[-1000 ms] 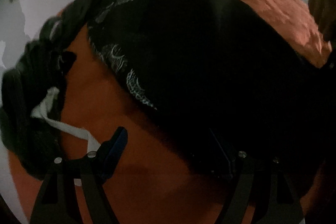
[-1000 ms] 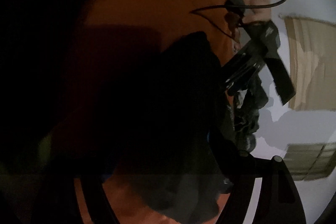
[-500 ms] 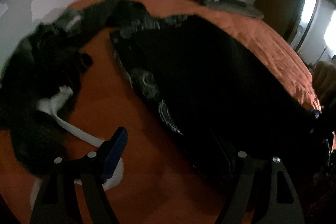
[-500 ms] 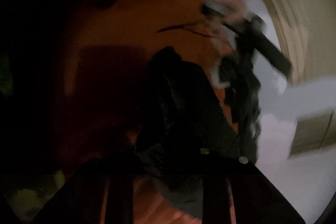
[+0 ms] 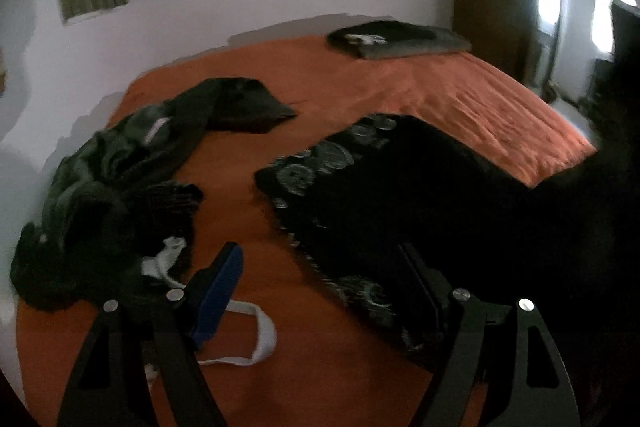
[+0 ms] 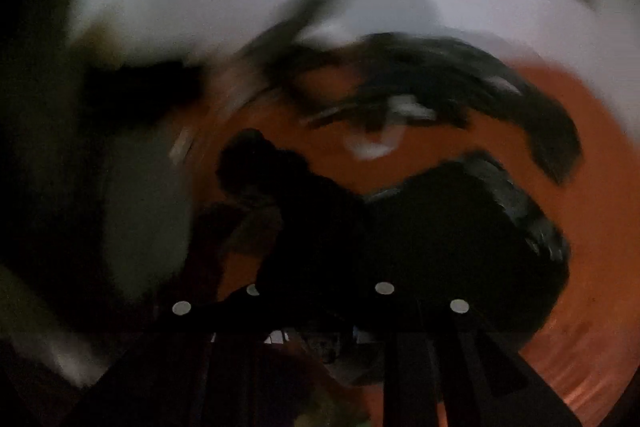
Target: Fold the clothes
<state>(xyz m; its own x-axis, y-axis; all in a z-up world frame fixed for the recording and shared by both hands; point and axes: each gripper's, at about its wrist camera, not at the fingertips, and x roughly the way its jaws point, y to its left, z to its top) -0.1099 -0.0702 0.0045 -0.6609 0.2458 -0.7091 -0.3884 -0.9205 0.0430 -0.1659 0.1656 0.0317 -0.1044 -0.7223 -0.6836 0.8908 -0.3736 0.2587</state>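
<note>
Orange bedding covers the bed [image 5: 460,95], which fills both views under a pale wall. Nearest in the left wrist view, the left hand-held gripper [image 5: 320,275] stands wide apart with nothing between its fingers; the blue-padded finger [image 5: 218,291] sits at 7 o'clock, the other at 5 o'clock over the edge of a black garment [image 5: 400,195]. That garment, with a pale printed border, lies spread from 5 o'clock toward the centre and runs off dark at 3 o'clock. A white strap [image 5: 256,339] loops on the bedding just beside the blue finger. At 9 o'clock a rumpled heap of dark clothes [image 5: 120,179] stretches toward 11 o'clock. Farthest, at 1 o'clock, a folded pile [image 5: 400,41] rests near the far edge of the bed.

The right wrist view is badly blurred. The right hand-held gripper [image 6: 320,311] shows at 6 o'clock with its fingers drawn close together against black cloth, but whether it actually pinches it cannot be told.
</note>
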